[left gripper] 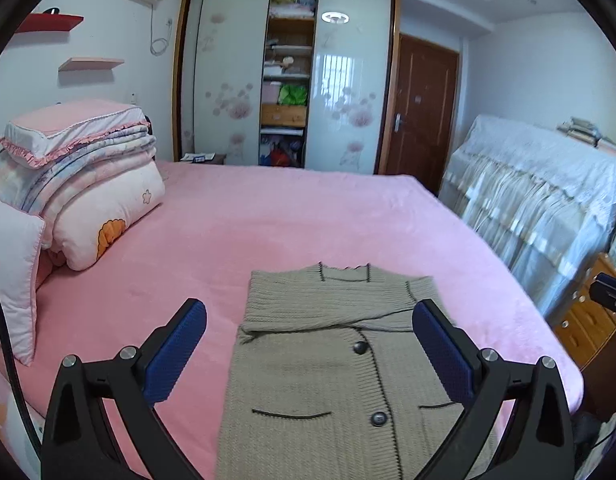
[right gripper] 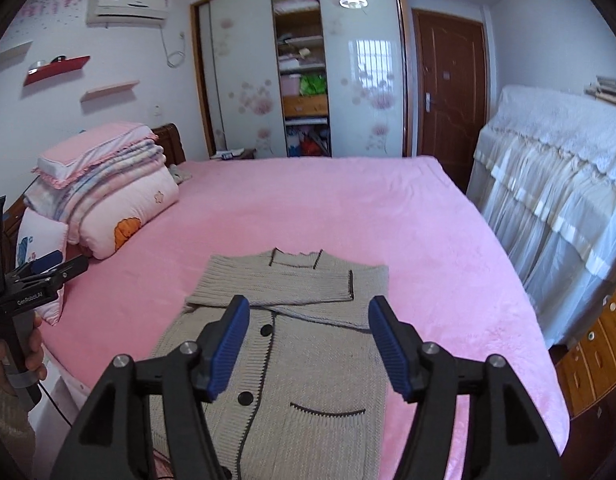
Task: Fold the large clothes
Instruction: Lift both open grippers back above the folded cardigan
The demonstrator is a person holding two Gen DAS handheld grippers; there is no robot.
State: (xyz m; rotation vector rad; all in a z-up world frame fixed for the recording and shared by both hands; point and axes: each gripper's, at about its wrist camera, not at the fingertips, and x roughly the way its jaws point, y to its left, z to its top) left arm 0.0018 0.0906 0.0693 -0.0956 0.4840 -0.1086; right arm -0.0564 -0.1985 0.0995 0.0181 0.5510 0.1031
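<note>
The left tongs are a matt black plastic frame whose two triangular arms each have a teardrop-shaped cut-out and end in a long finger faced with a ribbed, dark blue rubber pad. Round silver pivot screws sit at the joints, two on each side. The right tongs are built the same way, with the same blue pads and silver screws. Seen from the right wrist camera, the left tool's black body carries white lettering (it seems to read "GenRobot.AI"), above a dark grip handle held by a hand, with a thin black cable trailing below.
</note>
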